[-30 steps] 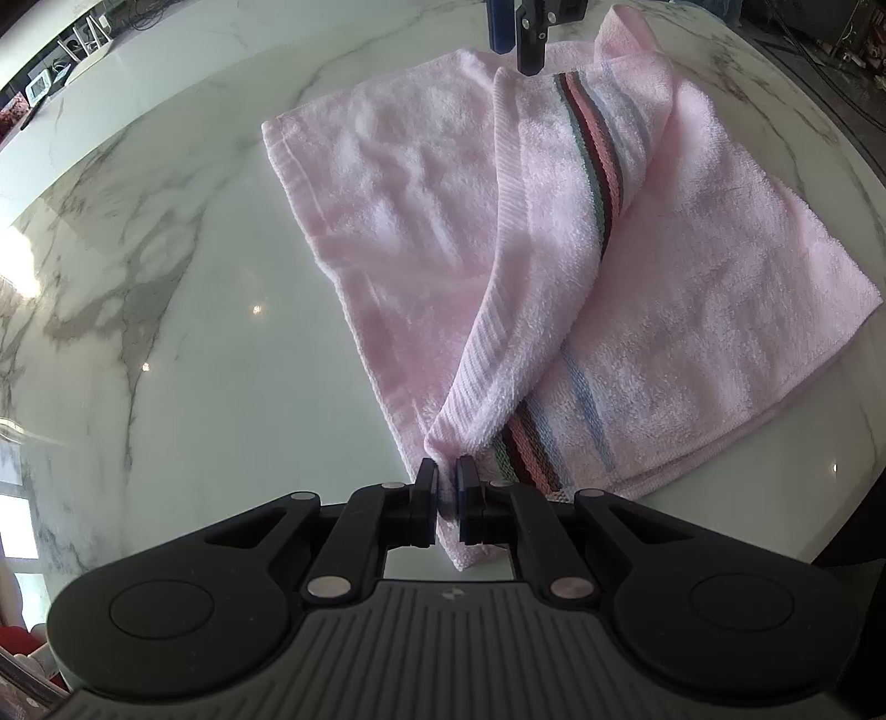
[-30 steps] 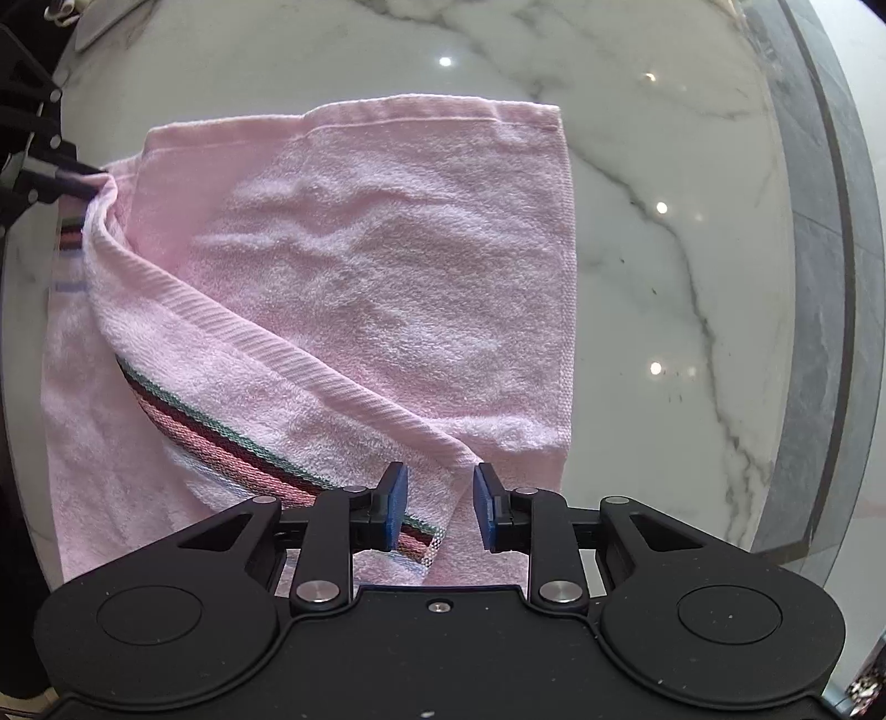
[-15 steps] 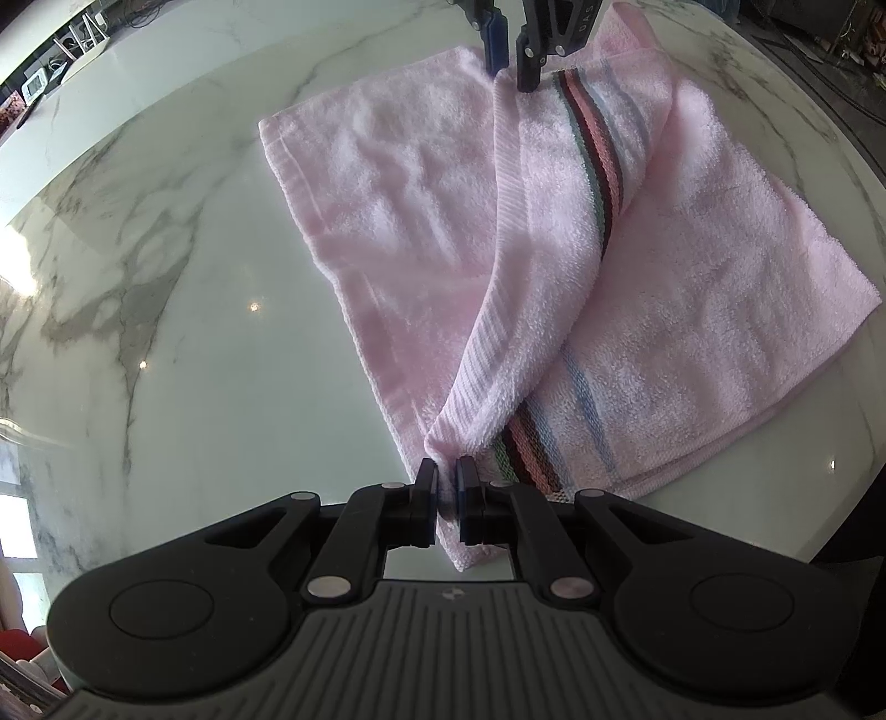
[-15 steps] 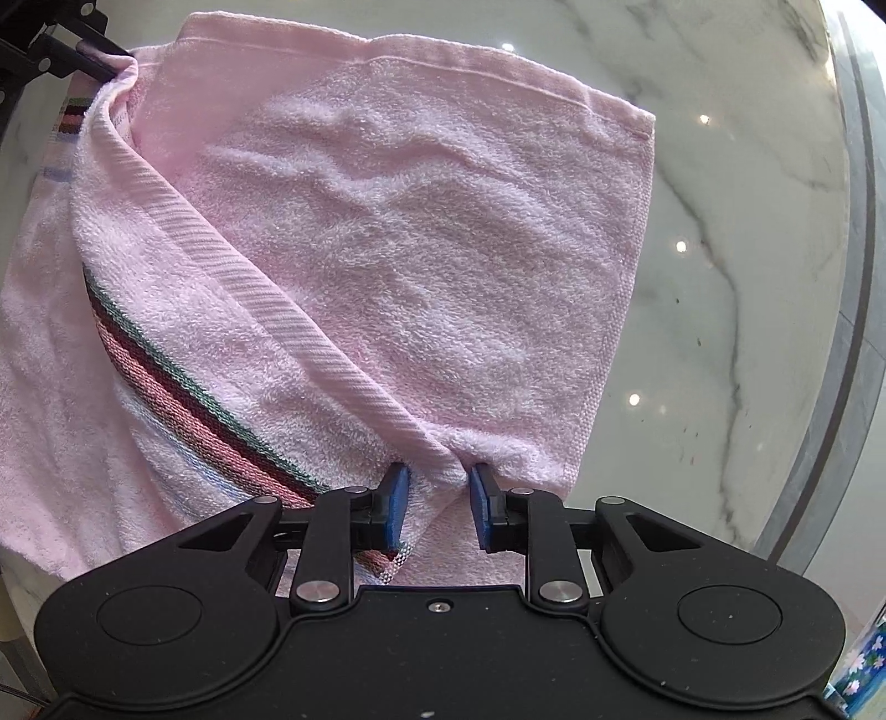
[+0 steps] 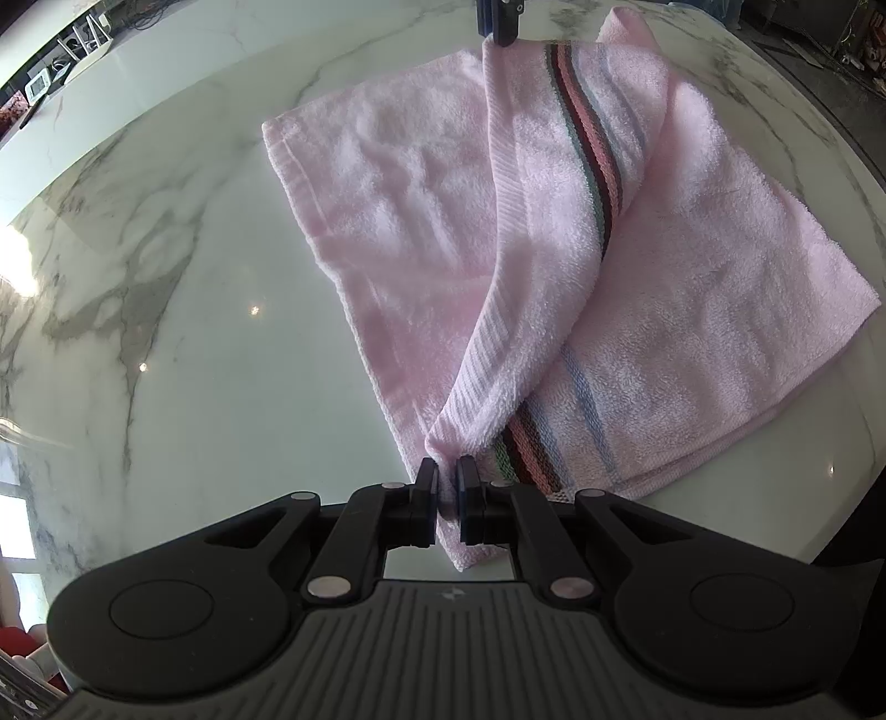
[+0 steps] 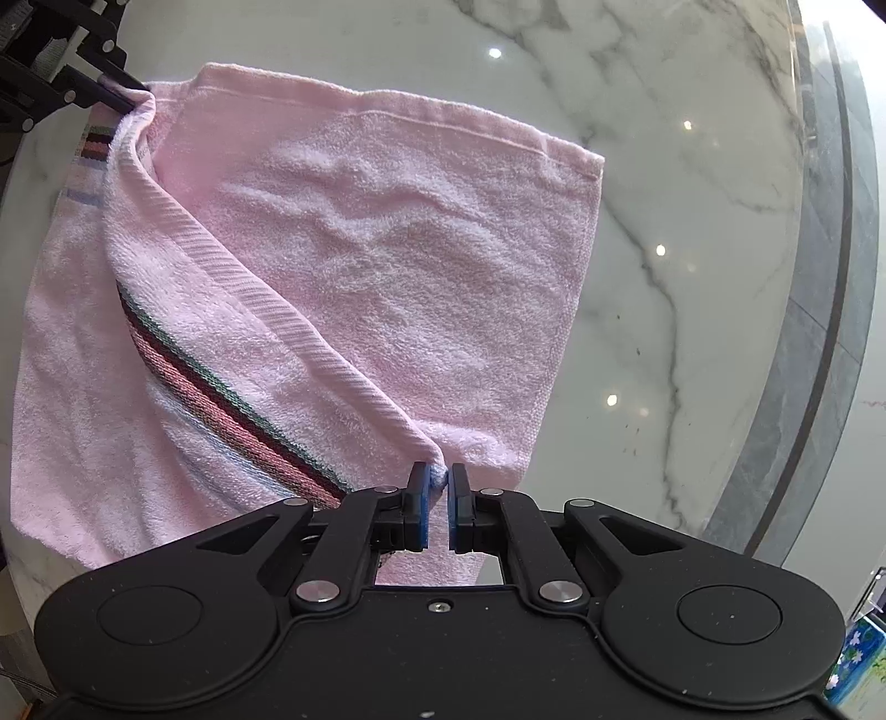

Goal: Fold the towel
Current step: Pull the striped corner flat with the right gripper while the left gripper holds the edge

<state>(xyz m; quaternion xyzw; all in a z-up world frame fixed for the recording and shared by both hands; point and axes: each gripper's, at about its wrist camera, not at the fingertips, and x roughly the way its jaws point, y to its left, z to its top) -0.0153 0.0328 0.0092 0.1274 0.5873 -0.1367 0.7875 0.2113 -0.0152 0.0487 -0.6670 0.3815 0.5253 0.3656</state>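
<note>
A pink towel with a striped band lies partly doubled over on the marble table. My left gripper is shut on one near corner of the folded-over edge. At the far end of that edge, the right gripper pinches the other corner. In the right wrist view the towel spreads ahead, and my right gripper has its jaws closing tight, the corner squeezed between its blue pads. The left gripper shows at the top left, holding its corner. The edge hangs taut between both.
The marble table ends in a grey rim to the right of the towel. Small devices sit on a counter at the far left. A colourful box lies beyond the rim at the bottom right.
The right gripper's jaws went from apart around the towel corner to pinched on it, and it rose a little, drawing the edge up. The left gripper kept still, holding its corner.
</note>
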